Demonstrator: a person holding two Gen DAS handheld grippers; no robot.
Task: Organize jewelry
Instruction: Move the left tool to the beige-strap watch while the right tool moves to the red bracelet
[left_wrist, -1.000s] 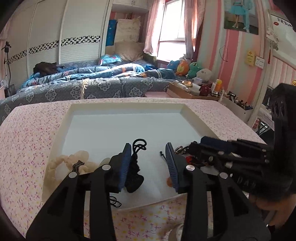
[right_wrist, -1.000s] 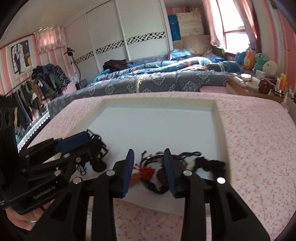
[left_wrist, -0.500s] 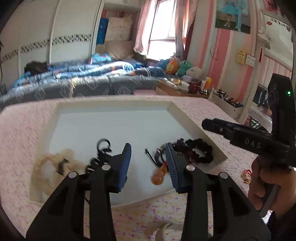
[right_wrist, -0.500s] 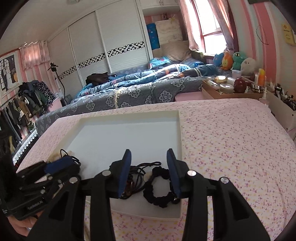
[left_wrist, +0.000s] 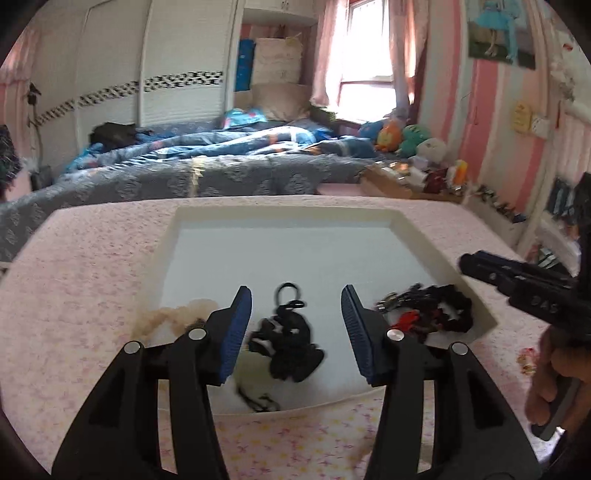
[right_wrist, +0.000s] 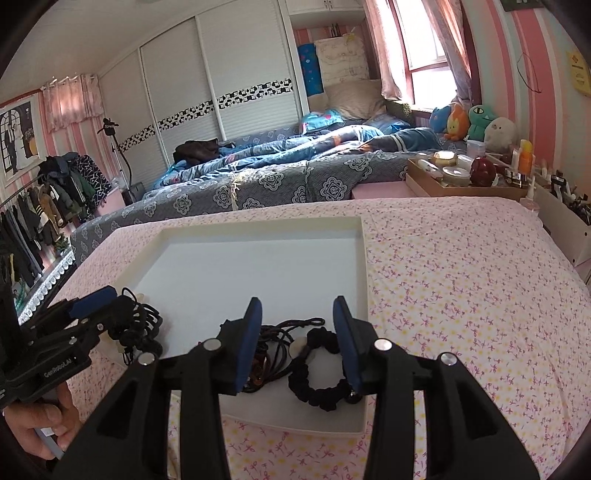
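A white tray (left_wrist: 406, 225) lies on the pink floral tablecloth and also shows in the right wrist view (right_wrist: 364, 258). My left gripper (left_wrist: 296, 332) is open and empty above a black corded piece (left_wrist: 288, 343) near the tray's front edge. A cream bead bracelet (left_wrist: 166, 317) lies to its left. A tangle of dark beads with a red tassel (left_wrist: 428, 314) fills the tray's front right corner. My right gripper (right_wrist: 297, 343) is open and empty over a black bead bracelet (right_wrist: 317, 384) and black cords (right_wrist: 280, 339). It also shows at the right of the left wrist view (left_wrist: 517, 284).
A small red and gold trinket (left_wrist: 526, 363) lies on the cloth right of the tray. A bed with blue bedding (right_wrist: 295, 166) stands behind the table. A cardboard box of bottles (right_wrist: 461, 177) sits at the back right. A clothes rack (right_wrist: 37, 206) stands at the far left.
My left gripper swung back left, from over the tassel tangle to over the black corded piece. My right gripper drew back to the tray's front right corner. Both stayed open.
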